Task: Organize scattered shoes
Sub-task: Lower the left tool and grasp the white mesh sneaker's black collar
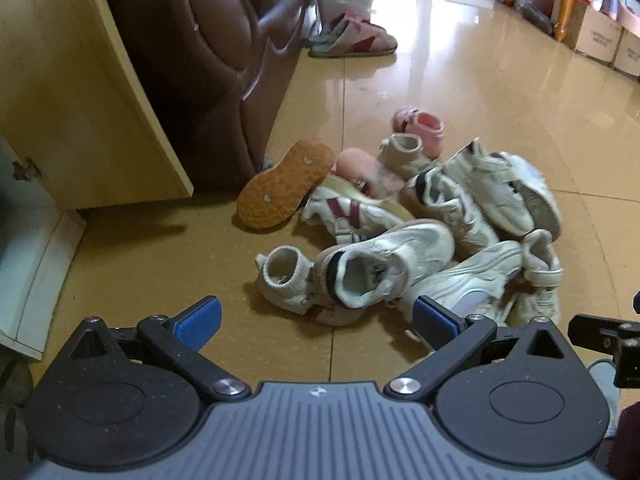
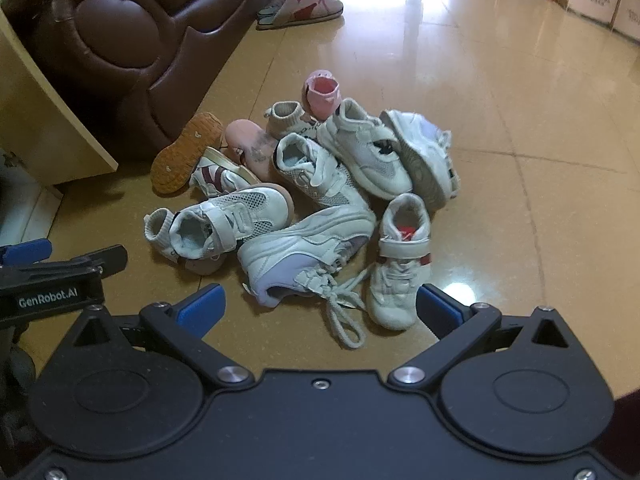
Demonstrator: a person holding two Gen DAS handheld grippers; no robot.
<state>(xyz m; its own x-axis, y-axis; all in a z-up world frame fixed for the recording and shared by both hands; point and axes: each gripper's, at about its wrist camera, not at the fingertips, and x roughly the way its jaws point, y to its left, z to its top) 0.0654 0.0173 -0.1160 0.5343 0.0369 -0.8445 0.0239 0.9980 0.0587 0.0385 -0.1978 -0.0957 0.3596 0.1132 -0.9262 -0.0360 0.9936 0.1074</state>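
A pile of several small shoes (image 1: pixel 400 216) lies on the tan floor, also in the right wrist view (image 2: pixel 304 192). Most are white sneakers; one lies sole up with an orange sole (image 1: pixel 284 184), and pink ones (image 1: pixel 424 128) sit at the back. A white mesh velcro sneaker (image 1: pixel 384 264) lies nearest my left gripper (image 1: pixel 316 320), which is open and empty just short of the pile. My right gripper (image 2: pixel 320 312) is open and empty, close above a white laced sneaker (image 2: pixel 304 256) and a red-trimmed velcro sneaker (image 2: pixel 400 272).
A brown leather sofa (image 1: pixel 208 52) and a light wooden cabinet door (image 1: pixel 76 104) stand to the left. A pair of slippers (image 1: pixel 352 40) lies beside the sofa farther back. Cardboard boxes (image 1: pixel 600 36) line the far right. The left gripper's body (image 2: pixel 52 280) shows at the left of the right wrist view.
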